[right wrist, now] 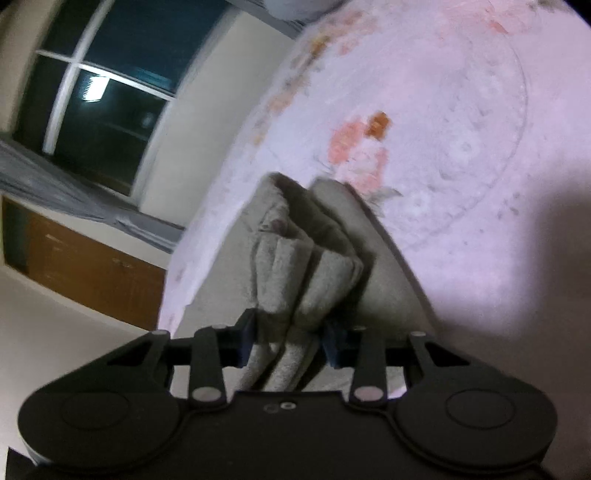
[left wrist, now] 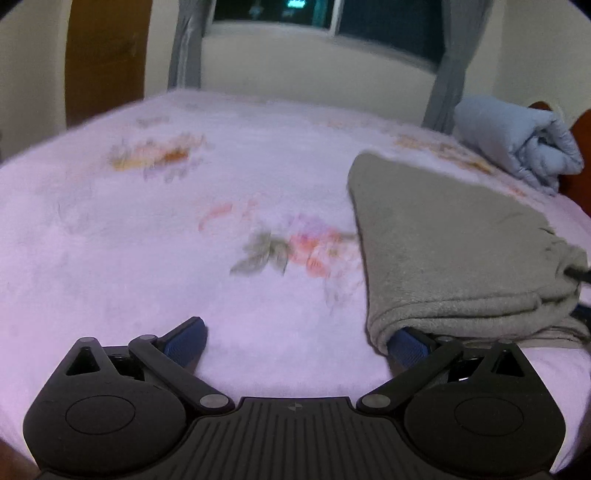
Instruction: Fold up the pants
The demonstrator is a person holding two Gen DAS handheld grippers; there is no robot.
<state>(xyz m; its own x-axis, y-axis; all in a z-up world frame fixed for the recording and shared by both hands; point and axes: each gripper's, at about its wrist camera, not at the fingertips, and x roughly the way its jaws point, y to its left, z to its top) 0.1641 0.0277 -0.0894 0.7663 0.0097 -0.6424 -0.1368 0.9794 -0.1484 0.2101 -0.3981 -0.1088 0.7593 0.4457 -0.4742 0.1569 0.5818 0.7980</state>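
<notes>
The grey fleece pants (left wrist: 454,251) lie folded on the pink flowered bed sheet (left wrist: 184,229), at the right of the left wrist view. My left gripper (left wrist: 295,343) is open and low over the sheet; its right finger (left wrist: 410,345) is tucked under the near folded edge of the pants, its left finger (left wrist: 184,341) lies on bare sheet. In the right wrist view my right gripper (right wrist: 290,341) is shut on a bunched wad of the pants (right wrist: 306,258), with cloth pinched between the blue pads.
A rolled light blue blanket (left wrist: 517,144) sits at the bed's far right corner. Behind the bed are a wall, a dark window (left wrist: 332,14) with grey curtains (left wrist: 184,48), and a brown wooden door (left wrist: 107,55).
</notes>
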